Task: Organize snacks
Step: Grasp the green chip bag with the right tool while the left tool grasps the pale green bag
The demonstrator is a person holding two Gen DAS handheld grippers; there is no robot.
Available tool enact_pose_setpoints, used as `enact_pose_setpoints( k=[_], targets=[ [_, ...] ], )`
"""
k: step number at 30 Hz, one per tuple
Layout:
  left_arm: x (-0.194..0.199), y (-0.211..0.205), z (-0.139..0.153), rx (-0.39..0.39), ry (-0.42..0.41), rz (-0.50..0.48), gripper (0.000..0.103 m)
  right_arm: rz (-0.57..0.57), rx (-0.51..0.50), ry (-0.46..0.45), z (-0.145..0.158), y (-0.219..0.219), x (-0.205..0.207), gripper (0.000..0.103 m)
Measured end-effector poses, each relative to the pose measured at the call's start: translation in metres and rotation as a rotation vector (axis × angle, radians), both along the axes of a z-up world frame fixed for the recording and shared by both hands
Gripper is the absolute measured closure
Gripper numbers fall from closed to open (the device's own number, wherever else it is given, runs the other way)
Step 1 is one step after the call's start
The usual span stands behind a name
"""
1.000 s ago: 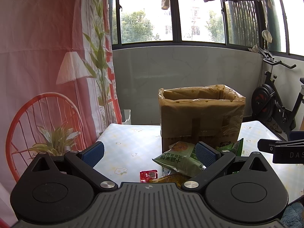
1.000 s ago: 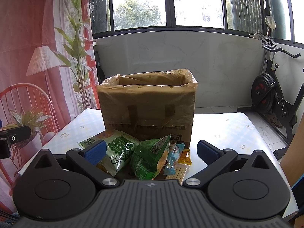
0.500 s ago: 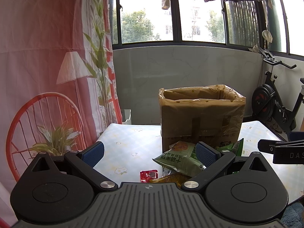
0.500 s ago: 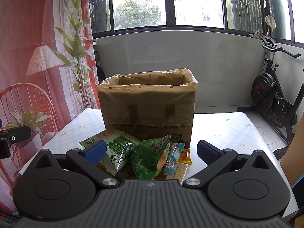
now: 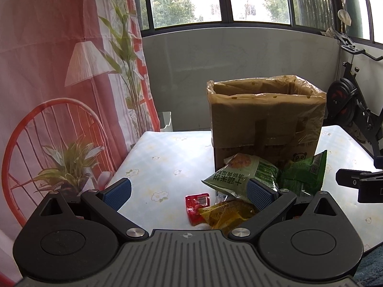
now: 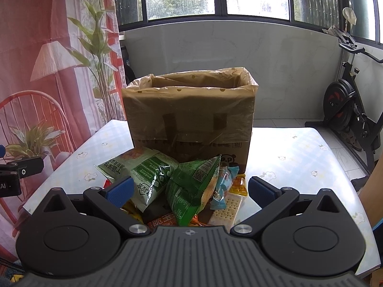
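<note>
On a table (image 6: pixel 299 153) with a pale flowered cloth stands a cardboard box (image 6: pixel 191 119) lined with a brownish plastic bag; its top is open. The snacks lie in a heap on the table just in front of the box, touching its lower wall.

In the right wrist view the right gripper (image 6: pixel 190 187) has its two blue-padded fingers spread wide, with nothing between them, and it hangs above the near side of the heap. At 12 o'clock from it lies a light green snack bag (image 6: pixel 141 169), and a dark green snack bag (image 6: pixel 194 186) leans on it at its 3 o'clock side. Beside the dark one, more to 3 o'clock, are a small blue packet (image 6: pixel 223 186), a yellow packet (image 6: pixel 240 185) and a cracker pack (image 6: pixel 227 209).

In the left wrist view the left gripper (image 5: pixel 189 190) is also wide apart and empty. The heap is at 2 o'clock from it; a small red packet (image 5: pixel 196 204) lies on the cloth between its fingers, and an orange-yellow packet (image 5: pixel 227 215) lies at 3 o'clock of the red one, touching it. An exercise bike (image 6: pixel 347 112) stands on the floor at 3 o'clock of the table.
</note>
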State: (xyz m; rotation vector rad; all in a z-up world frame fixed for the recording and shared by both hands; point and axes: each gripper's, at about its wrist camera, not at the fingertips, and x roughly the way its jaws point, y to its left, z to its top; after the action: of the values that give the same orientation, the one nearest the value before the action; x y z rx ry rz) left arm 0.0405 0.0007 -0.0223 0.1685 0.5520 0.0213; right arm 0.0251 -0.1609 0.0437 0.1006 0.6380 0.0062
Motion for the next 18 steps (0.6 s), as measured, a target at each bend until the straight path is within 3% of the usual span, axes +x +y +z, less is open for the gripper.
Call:
enact_pose_setpoints(
  k=[8, 18],
  targets=[
    [0.035, 0.006, -0.026, 0.021, 0.101, 0.005, 0.000, -0.002, -0.011, 0.093, -0.027, -0.006, 0.035, 0.000],
    [0.070, 0.014, -0.050, 0.000, 0.147, 0.012, 0.000, -0.030, 0.046, 0.152, -0.059, -0.026, 0.062, 0.000]
  ],
)
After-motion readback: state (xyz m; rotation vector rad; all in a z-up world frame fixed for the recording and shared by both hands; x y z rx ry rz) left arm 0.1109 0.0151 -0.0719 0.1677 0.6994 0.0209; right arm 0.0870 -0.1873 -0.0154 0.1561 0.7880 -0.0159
